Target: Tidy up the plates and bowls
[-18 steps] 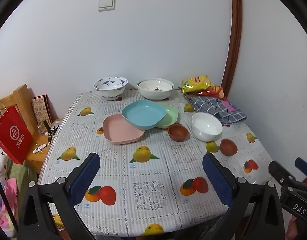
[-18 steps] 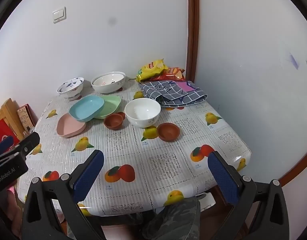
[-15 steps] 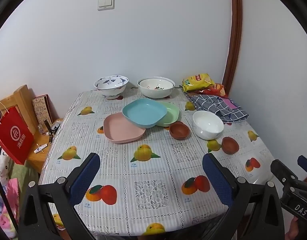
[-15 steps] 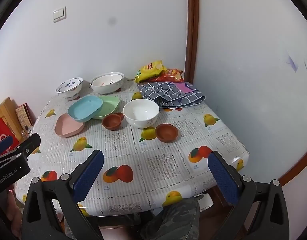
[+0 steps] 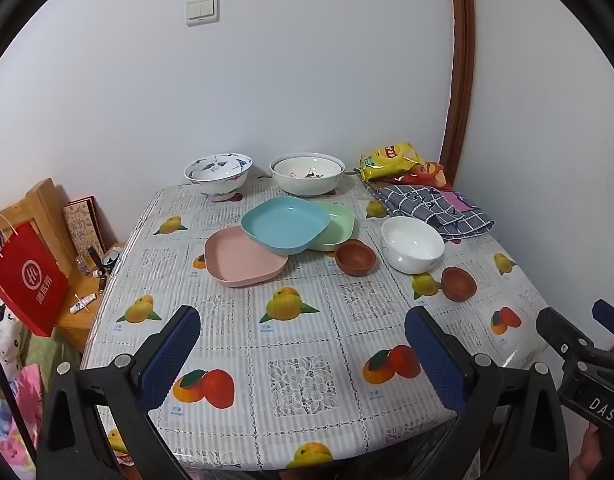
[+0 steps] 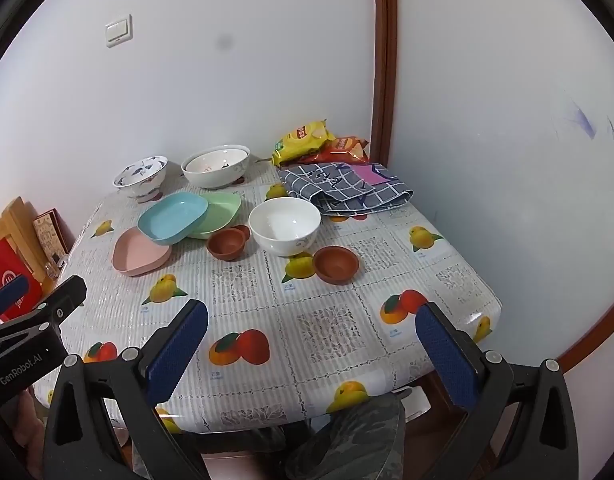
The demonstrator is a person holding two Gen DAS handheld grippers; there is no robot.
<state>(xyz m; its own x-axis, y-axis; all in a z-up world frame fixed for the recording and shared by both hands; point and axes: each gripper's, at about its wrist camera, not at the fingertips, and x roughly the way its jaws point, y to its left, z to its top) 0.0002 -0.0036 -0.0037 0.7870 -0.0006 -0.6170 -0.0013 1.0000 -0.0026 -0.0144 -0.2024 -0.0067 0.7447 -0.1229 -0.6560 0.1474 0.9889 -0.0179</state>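
A blue plate [image 5: 285, 222] [image 6: 173, 216] leans over a pink plate [image 5: 243, 258] [image 6: 141, 254] and a green plate [image 5: 335, 226] [image 6: 221, 214] mid-table. Beside them sit a white bowl [image 5: 412, 242] [image 6: 284, 224] and two small brown bowls [image 5: 355, 258] [image 5: 459, 283] [image 6: 226, 243] [image 6: 336, 265]. At the back stand a blue-patterned bowl [image 5: 218, 172] [image 6: 141, 176] and a wide white bowl [image 5: 307, 172] [image 6: 215, 166]. My left gripper [image 5: 303, 340] and right gripper [image 6: 311, 336] hang open above the near table edge, nothing between their pads.
The fruit-print tablecloth [image 5: 299, 376] covers a table in a wall corner. Snack bags [image 5: 389, 160] and a folded checked cloth [image 5: 431, 208] lie back right. A red paper bag [image 5: 27, 280] and wooden stand sit low on the left. A person's camouflage-clad leg [image 6: 359, 436] is below the table's front edge.
Both views have drawn back and tilted a little, so the table sits slightly farther off. The dishes have not moved and both grippers stay open.
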